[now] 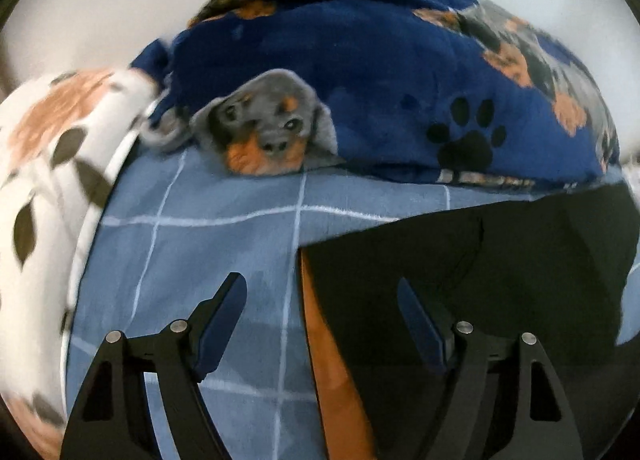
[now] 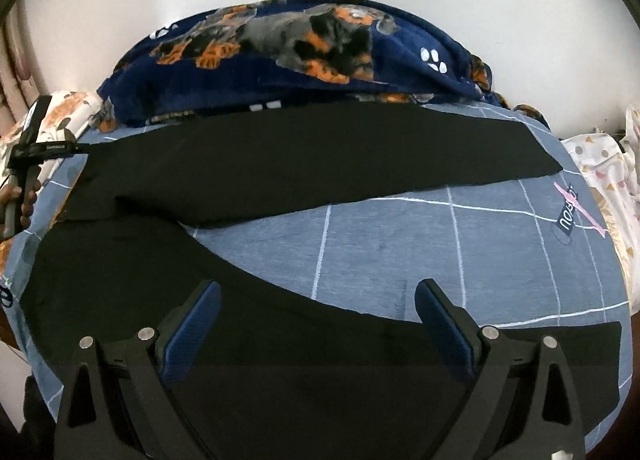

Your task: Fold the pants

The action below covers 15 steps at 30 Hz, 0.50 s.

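Black pants lie spread flat on a blue checked bedsheet, waist at the left, two legs splayed to the right. My right gripper is open and empty, hovering over the near leg. My left gripper is open and empty, just above the waist end of the pants, whose orange inner lining shows at the edge. The left gripper also shows in the right wrist view at the far left, held by a hand.
A navy dog-print blanket is heaped along the far side of the bed against a white wall. A white floral pillow lies at the left. A patterned white cloth lies at the right edge.
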Tool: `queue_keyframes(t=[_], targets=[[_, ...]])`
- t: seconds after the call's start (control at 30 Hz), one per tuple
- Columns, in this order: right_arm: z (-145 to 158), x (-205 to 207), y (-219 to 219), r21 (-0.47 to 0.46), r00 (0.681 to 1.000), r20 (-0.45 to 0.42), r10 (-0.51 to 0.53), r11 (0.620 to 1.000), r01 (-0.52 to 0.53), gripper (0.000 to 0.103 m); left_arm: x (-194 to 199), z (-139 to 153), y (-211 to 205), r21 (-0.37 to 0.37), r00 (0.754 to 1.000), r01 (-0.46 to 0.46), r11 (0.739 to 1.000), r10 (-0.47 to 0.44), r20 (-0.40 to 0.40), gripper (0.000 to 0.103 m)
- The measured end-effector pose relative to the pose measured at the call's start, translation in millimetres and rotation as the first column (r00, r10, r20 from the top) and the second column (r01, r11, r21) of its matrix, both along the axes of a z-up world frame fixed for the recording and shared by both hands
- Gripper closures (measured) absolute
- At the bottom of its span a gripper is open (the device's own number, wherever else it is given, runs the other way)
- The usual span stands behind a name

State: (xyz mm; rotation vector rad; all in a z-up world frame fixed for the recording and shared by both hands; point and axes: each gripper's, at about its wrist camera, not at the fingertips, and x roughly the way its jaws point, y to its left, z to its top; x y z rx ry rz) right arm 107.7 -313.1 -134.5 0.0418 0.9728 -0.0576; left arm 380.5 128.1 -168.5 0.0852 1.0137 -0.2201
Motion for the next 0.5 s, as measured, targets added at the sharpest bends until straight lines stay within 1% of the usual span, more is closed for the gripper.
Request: queue_keyframes(t=[0.1,0.17,0.2,0.23,0.3,0.33,0.37,0.4,0.43,0.47,0.5], targets=[[-3.4,4.3,7.0,-0.014,1.000,-0.017,0.001,1.000,-0.001,0.007,16.1,-16.4,-0.3,-0.056,0.996,0.059,0.997,-0.063,-0.059,0.025],[-5.2,7.5,12.6,-0.016,1.000,-0.030,0.005,1.000,-0.006,0.007,22.6,-27.5,-1.7,-0.075,0.989,0.094,0.993,-0.102,-0.106,0.025],[-5.4,8.2,15.1,-0.018,0.999,-0.033,0.006,1.000,-0.006,0.007,24.2,-31.7,-1.2,-0.078,0.988,0.096,0.992,-0.104,-0.112,0.025],[-5.5,8.9,18.1,-0.020,0.999,-0.035,0.007,1.000,-0.008,0.007,23.6,-30.7,-1.1,-0.100,0.988,0.109,0.989,-0.119,-0.098,0.027],[-4.7,9.2,23.7,-0.019,0.999,-0.036,0.013,1.000,-0.013,0.007,20.8,-29.4,-1.0,-0.170,0.985,0.123,0.978,-0.142,-0.102,0.044],[-4.0,9.3,26.6,-0.018,0.999,-0.037,0.015,1.000,-0.016,0.007,20.3,-28.9,-1.2,-0.163,0.986,0.108,0.981,-0.126,-0.108,0.063],[-3.4,9.5,29.7,-0.021,0.999,-0.037,0.016,1.000,-0.017,0.007,19.0,-28.0,-1.3,-0.150,0.987,0.101,0.984,-0.118,-0.105,0.070],[-2.9,9.9,32.8,-0.024,0.999,-0.038,0.019,1.000,-0.020,0.007,15.7,-26.0,0.6,-0.152,0.989,0.096,0.984,-0.111,-0.094,0.074],[-2.4,11.3,35.2,-0.026,0.999,-0.039,0.021,0.999,-0.022,0.007,13.2,-24.0,3.1,-0.151,0.992,0.080,0.985,-0.093,-0.082,0.085],[-1.7,12.3,38.2,-0.026,0.999,-0.040,0.024,0.999,-0.025,0.007,9.9,-21.2,5.7,-0.148,0.995,0.059,0.987,-0.071,-0.072,0.091],[-0.8,13.5,40.5,-0.024,0.999,-0.040,0.025,0.999,-0.026,0.007,7.7,-17.8,8.0,-0.155,0.996,0.048,0.987,-0.058,-0.062,0.093]])
